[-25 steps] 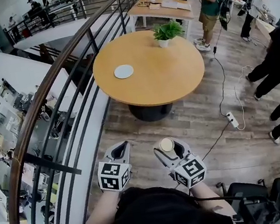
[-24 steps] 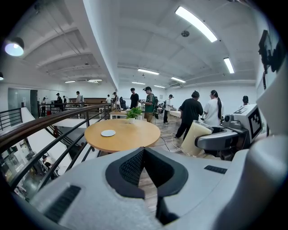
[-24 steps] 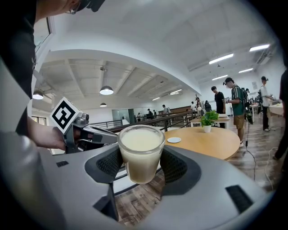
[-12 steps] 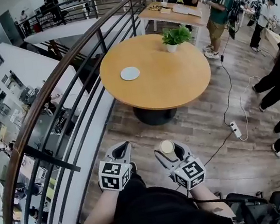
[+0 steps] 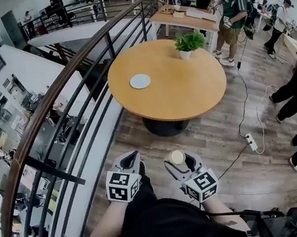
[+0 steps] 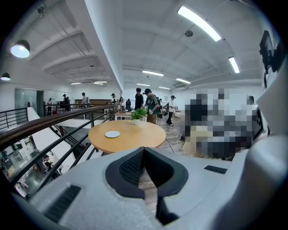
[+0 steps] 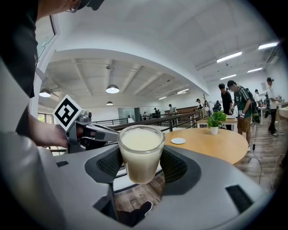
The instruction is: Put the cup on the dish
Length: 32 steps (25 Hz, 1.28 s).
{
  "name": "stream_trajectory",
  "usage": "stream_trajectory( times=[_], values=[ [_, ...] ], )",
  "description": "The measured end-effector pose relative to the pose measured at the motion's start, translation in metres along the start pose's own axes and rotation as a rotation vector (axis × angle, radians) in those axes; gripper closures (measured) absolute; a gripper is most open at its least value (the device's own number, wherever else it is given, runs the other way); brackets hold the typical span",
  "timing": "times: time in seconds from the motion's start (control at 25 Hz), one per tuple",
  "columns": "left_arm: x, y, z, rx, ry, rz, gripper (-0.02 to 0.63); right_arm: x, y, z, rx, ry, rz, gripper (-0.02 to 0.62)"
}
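A clear cup (image 7: 140,150) full of milky liquid stands upright between the pads of my right gripper (image 7: 141,167), which is shut on it. In the head view the cup (image 5: 177,156) and right gripper (image 5: 179,163) are low at centre, above the wooden floor and well short of the table. A small white dish (image 5: 140,81) lies on the left part of the round wooden table (image 5: 184,96). The dish (image 7: 178,140) also shows far beyond the cup. My left gripper (image 5: 130,161) is beside the right one, its jaws (image 6: 143,150) shut with nothing in them.
A dark metal railing with a wooden handrail (image 5: 51,96) runs along my left, with a drop to a lower floor beyond it. A potted plant (image 5: 188,43) stands on the table's far edge. Several people stand at the back right. A power strip and cable (image 5: 249,139) lie on the floor.
The table and dish have slid slightly lower and to the right in the head view. Both grippers keep their places, and the cup stays in the right one.
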State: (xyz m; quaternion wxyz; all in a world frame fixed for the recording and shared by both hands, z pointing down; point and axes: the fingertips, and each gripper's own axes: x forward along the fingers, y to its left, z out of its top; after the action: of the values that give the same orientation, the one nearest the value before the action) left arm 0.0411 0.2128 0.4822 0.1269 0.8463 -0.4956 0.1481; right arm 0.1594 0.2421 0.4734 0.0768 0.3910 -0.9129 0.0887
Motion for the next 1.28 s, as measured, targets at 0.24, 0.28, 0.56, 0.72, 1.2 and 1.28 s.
stream_trajectory(
  times=[0.24, 0.28, 0.56, 0.72, 1.2, 1.28],
  values=[
    [0.020, 0.028, -0.001, -0.025, -0.009, -0.001, 0.607, 0.031, -0.009, -0.002, -0.009, 0.019, 0.003, 0.339],
    [0.026, 0.034, 0.000, -0.029, -0.010, -0.002, 0.607, 0.038, -0.012, 0.000, -0.010, 0.020, 0.003, 0.339],
    [0.085, 0.086, 0.021, -0.040, -0.020, -0.019, 0.607, 0.105, -0.053, 0.013, -0.016, 0.036, -0.019, 0.339],
    [0.116, 0.138, 0.046, -0.029, -0.020, -0.018, 0.607, 0.161, -0.071, 0.034, -0.015, 0.038, -0.019, 0.339],
    [0.221, 0.316, 0.112, -0.047, -0.005, -0.017, 0.607, 0.361, -0.138, 0.098, 0.000, 0.045, -0.035, 0.339],
    [0.227, 0.330, 0.116, -0.048, 0.002, -0.028, 0.607, 0.372, -0.141, 0.105, 0.002, 0.044, -0.054, 0.339]
  ],
)
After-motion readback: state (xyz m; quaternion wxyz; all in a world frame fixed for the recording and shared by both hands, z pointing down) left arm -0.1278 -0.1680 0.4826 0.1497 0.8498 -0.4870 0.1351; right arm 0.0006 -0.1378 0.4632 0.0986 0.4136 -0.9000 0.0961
